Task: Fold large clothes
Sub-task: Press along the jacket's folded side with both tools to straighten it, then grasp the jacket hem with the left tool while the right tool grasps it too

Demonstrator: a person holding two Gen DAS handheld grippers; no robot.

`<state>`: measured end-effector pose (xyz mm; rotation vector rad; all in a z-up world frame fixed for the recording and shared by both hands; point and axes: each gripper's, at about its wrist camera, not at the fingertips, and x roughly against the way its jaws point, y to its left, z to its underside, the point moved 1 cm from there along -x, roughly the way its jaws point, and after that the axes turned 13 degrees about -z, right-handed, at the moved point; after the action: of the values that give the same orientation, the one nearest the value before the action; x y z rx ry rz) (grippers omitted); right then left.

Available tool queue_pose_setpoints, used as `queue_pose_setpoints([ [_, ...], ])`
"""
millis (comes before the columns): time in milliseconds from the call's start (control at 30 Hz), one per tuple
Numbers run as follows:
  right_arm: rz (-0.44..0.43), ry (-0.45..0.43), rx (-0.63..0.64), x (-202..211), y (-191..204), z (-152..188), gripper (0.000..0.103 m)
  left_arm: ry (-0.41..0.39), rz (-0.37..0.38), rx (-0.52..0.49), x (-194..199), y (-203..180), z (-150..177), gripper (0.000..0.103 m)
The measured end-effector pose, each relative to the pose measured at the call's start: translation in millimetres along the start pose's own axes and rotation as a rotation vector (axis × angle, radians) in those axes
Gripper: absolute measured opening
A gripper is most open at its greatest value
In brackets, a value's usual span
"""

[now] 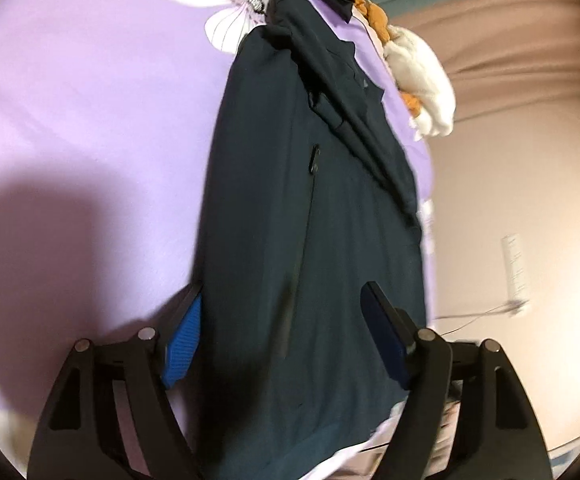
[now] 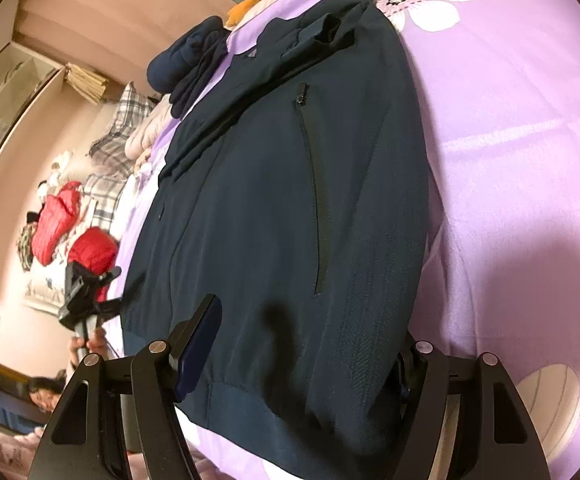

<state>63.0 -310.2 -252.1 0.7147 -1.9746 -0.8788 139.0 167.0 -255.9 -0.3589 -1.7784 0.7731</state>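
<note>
A dark navy zip jacket [image 1: 309,216] lies spread on a purple flowered bedspread [image 1: 90,120], with a sleeve folded across its upper part. My left gripper [image 1: 286,344] is open, its blue-padded fingers [image 1: 182,344] straddling the jacket's hem; one finger lies on the cloth, the other at its edge. In the right wrist view the same jacket [image 2: 282,200] fills the middle. My right gripper [image 2: 301,360] is open around the ribbed hem, with the right finger hidden under the cloth. The left gripper [image 2: 86,300] also shows there at the jacket's far hem corner.
A white and orange plush toy [image 1: 421,80] and a dark folded garment [image 2: 186,64] lie near the jacket's collar end. Red clothes [image 2: 90,252] and plaid bedding [image 2: 118,148] lie beyond the bed edge. A person's face [image 2: 44,396] shows low on the left.
</note>
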Motion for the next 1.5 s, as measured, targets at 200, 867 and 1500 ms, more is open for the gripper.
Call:
queue_pose_setpoints([
  [200, 0.012, -0.002, 0.006, 0.9, 1.4, 0.6, 0.073, 0.057, 0.037, -0.086, -5.9, -15.3, 15.4, 0.062],
  [867, 0.034, -0.025, 0.036, -5.8, 8.7, -0.6, 0.056, 0.012, -0.116, -0.117, -4.4, -16.5, 63.7, 0.013],
  [1500, -0.05, -0.133, 0.118, 0.9, 37.0, -7.1, 0.017, -0.223, -0.373, -0.379, 15.4, -102.4, 73.0, 0.009],
])
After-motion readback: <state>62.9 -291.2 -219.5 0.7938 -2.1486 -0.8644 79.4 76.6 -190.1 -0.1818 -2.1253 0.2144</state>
